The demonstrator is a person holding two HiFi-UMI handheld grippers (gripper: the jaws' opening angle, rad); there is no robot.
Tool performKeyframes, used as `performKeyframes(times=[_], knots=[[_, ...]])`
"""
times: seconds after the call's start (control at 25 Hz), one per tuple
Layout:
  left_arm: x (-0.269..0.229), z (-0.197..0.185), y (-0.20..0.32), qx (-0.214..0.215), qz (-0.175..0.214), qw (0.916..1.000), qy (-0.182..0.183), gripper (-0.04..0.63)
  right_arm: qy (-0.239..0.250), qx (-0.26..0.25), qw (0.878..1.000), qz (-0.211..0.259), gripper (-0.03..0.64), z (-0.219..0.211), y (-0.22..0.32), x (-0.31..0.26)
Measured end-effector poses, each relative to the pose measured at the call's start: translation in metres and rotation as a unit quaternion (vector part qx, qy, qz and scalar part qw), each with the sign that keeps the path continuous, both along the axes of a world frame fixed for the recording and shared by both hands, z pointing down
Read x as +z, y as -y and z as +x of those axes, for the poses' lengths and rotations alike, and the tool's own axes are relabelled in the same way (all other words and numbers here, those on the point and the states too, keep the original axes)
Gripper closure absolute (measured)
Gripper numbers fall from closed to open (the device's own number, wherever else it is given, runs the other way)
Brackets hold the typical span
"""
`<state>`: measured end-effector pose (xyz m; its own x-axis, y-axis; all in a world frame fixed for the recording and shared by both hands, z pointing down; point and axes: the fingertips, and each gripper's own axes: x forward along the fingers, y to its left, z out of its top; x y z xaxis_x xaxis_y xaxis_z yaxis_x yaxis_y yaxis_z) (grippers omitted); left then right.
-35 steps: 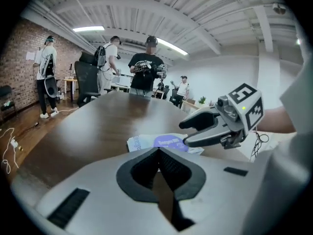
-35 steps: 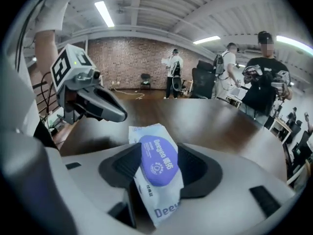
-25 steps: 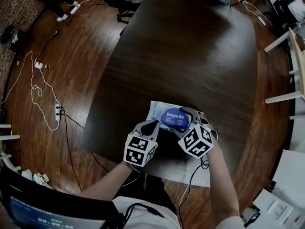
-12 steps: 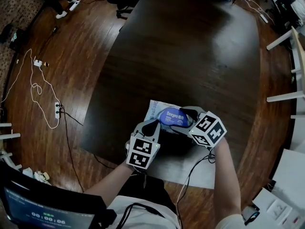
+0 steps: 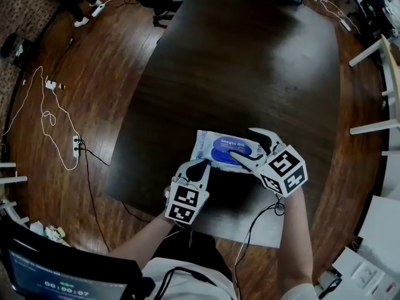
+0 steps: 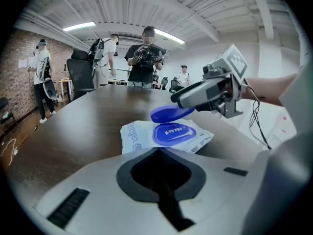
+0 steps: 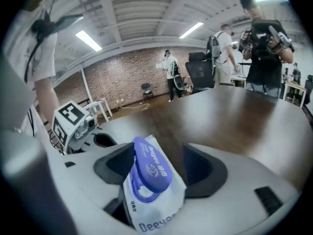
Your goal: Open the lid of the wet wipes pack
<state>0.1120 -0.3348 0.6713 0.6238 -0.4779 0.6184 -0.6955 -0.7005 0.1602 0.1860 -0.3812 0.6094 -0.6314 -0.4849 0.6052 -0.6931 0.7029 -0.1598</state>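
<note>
So the white wet wipes pack (image 5: 208,146) lies flat at the table's (image 5: 250,61) near edge, blue lid (image 7: 149,166) flipped up, "Deeye" readable. My right gripper (image 5: 242,144) straddles the lid, jaws apart; my left gripper (image 5: 202,163) is closed, empty.

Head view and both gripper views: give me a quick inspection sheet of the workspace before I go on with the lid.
Surface: dark wooden table.
Job's things: white soft wet wipes pack lies flat near the table's near edge; its blue oval lid is lifted.
Clutter: nothing seen on the table.
Grippers: left gripper shut, empty, tip at the pack's near edge; right gripper open, the raised lid between its jaws.
Cables: white power strip with its cable on the floor; black cable hangs from the right gripper.
Surroundings: wood floor; people standing beyond the table.
</note>
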Motion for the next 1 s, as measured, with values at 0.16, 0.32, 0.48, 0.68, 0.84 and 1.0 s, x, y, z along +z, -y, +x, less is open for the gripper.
performKeyframes(times=[0.16,0.32,0.48,0.68,0.84,1.0], knots=[[0.000,0.001,-0.001,0.001,-0.001,1.0000,0.002,0.595,0.033,0.067,0.997,0.028,0.298,0.023,0.029,-0.012],[-0.003,-0.001,0.000,0.001,0.011,0.9998,-0.014,0.595,0.020,0.142,0.988,0.052,0.300,0.050,0.057,0.003],[-0.009,-0.002,-0.002,0.001,0.030,0.9988,-0.039,0.595,-0.004,0.185,0.981,0.061,0.335,0.065,0.065,0.027],[-0.021,-0.005,-0.005,0.003,0.033,0.9975,-0.063,0.594,0.031,0.221,0.971,0.084,0.362,0.061,0.047,0.006],[-0.051,-0.019,-0.006,-0.010,0.044,0.9954,-0.084,0.595,0.090,0.240,0.958,0.129,0.362,0.049,0.005,-0.060],[-0.114,-0.028,-0.016,-0.013,0.084,0.9892,-0.120,0.594,0.118,0.280,0.936,0.178,0.421,0.039,-0.059,-0.131]])
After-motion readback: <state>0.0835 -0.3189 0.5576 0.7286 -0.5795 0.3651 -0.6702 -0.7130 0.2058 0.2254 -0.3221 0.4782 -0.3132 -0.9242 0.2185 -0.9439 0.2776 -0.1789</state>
